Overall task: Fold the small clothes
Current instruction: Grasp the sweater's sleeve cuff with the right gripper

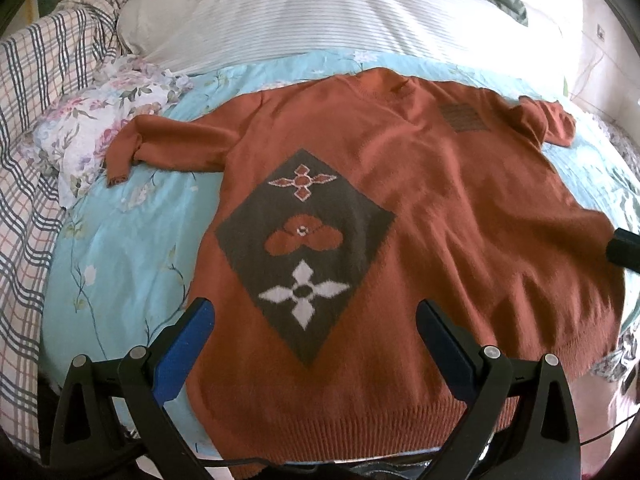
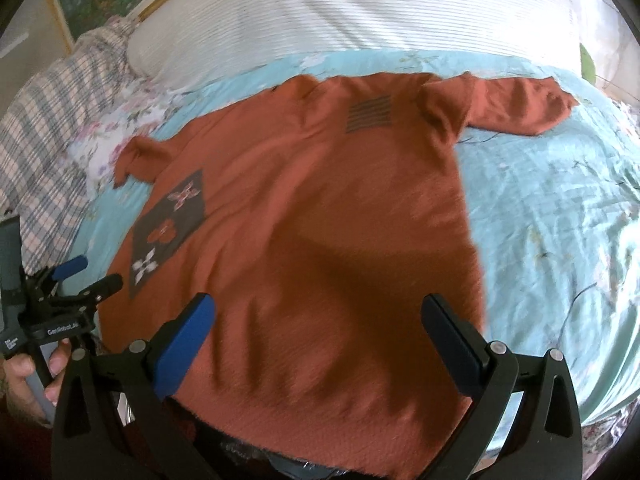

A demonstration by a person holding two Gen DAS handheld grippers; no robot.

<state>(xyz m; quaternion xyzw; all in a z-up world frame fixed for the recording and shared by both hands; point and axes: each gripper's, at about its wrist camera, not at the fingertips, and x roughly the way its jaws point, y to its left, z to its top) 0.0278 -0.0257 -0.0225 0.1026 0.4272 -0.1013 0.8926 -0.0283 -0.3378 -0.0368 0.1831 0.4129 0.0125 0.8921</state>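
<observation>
Left wrist view: the left gripper (image 1: 312, 316) is hovering over the hem of an orange sweater (image 1: 420, 216), its blue-padded fingers (image 1: 188, 344) spread wide and gripping nothing. The sweater is lying front-up and spread flat on a bed (image 1: 120, 248) dressed in a pale blue floral sheet, both sleeves stretched out to the sides, apparently laid out so a fold can begin. A dark diamond panel (image 1: 304, 248) with flower motifs is sitting on the lower front, directly ahead of the fingers. A striped white pillow (image 1: 320, 12) and a plaid blanket (image 1: 36, 112) are lying beyond and beside it.

Right wrist view: the right gripper (image 2: 320, 320) is poised above the sweater's (image 2: 320, 220) other hem corner, fingers (image 2: 184, 344) likewise parted and empty. The left gripper (image 2: 80, 276) is showing at the frame's edge, held in the person's hand (image 2: 24, 376). With one tool at each lower corner, both appear placed to lift the hem together.
</observation>
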